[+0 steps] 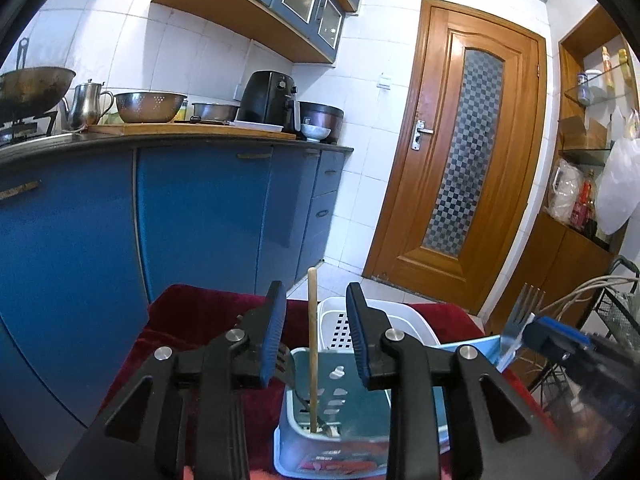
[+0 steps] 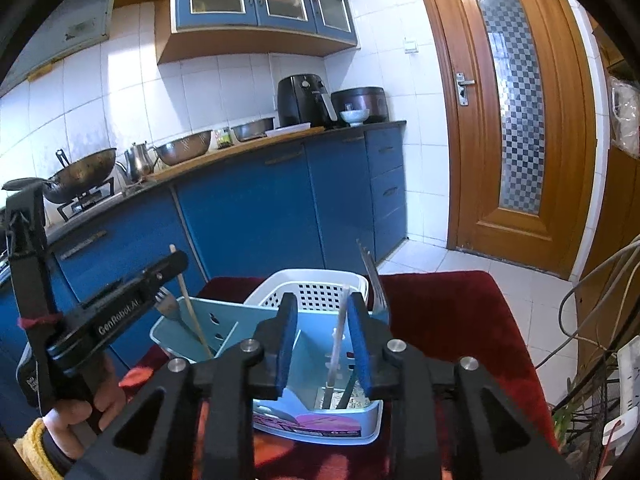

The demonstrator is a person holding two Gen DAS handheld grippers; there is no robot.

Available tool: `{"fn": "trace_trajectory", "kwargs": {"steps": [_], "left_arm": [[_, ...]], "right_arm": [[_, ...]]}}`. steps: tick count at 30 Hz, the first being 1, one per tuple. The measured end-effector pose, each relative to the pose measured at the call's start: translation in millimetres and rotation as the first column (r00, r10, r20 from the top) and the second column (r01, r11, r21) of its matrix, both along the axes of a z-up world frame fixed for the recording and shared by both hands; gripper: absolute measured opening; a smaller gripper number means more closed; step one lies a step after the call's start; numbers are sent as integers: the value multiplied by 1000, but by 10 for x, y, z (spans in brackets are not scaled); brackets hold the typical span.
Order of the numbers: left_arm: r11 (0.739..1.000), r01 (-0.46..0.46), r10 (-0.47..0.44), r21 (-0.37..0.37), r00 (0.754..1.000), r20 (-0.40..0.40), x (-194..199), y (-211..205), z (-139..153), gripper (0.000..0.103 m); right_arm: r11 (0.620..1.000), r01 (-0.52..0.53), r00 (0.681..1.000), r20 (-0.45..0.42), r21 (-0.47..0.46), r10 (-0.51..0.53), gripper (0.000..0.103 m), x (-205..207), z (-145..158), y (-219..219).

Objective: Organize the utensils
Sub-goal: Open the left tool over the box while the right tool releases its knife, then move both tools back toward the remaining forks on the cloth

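Blue kitchen cabinets and a wooden door stand behind a red cloth-covered table (image 2: pixel 460 312) carrying a pale blue plastic holder (image 2: pixel 316 424) with a white slotted basket (image 2: pixel 320 286) just beyond it. Both grippers hover over the holder, their ribbed blue fingers partly apart and gripping nothing. Between the left gripper (image 1: pixel 316 340) fingers a wooden chopstick (image 1: pixel 313 344) stands nearly upright in the holder, touching neither pad. Between the right gripper (image 2: pixel 324 344) fingers a slim white chopstick (image 2: pixel 338 340) stands likewise, free. Metal forks (image 2: pixel 376 280) lean, tines up, just outside each gripper's fingers. Both sticks look released, so either gripper would withdraw straight back along its own axis.
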State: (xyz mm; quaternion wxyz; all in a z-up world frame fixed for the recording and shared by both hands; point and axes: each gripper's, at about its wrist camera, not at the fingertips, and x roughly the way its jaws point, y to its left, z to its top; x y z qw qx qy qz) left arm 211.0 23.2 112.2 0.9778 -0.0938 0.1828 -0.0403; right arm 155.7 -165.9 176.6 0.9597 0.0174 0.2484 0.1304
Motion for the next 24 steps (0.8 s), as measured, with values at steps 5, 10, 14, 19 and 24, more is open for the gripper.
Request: {"fn": "trace_trajectory", "kwargs": {"steps": [5, 10, 14, 19, 24], "left_arm": [[1000, 13, -13, 2, 1000, -15, -154, 19, 103, 33], [999, 13, -12, 30, 999, -37, -335, 14, 203, 33], [999, 22, -20, 45, 998, -59, -492, 8, 241, 33], [998, 33, -29, 48, 996, -82, -758, 1, 257, 33], [997, 48, -41, 62, 993, -113, -1031, -20, 206, 33]], "right_arm": [[1000, -14, 1000, 16, -3, 14, 35, -143, 123, -7], [999, -33, 999, 10, 15, 33, 35, -295, 207, -19], [999, -33, 999, -7, 22, 33, 35, -437, 220, -22], [1000, -16, 999, -38, 22, 17, 35, -622, 159, -53], [1000, -10, 997, -77, 19, 11, 35, -790, 74, -95]]}}
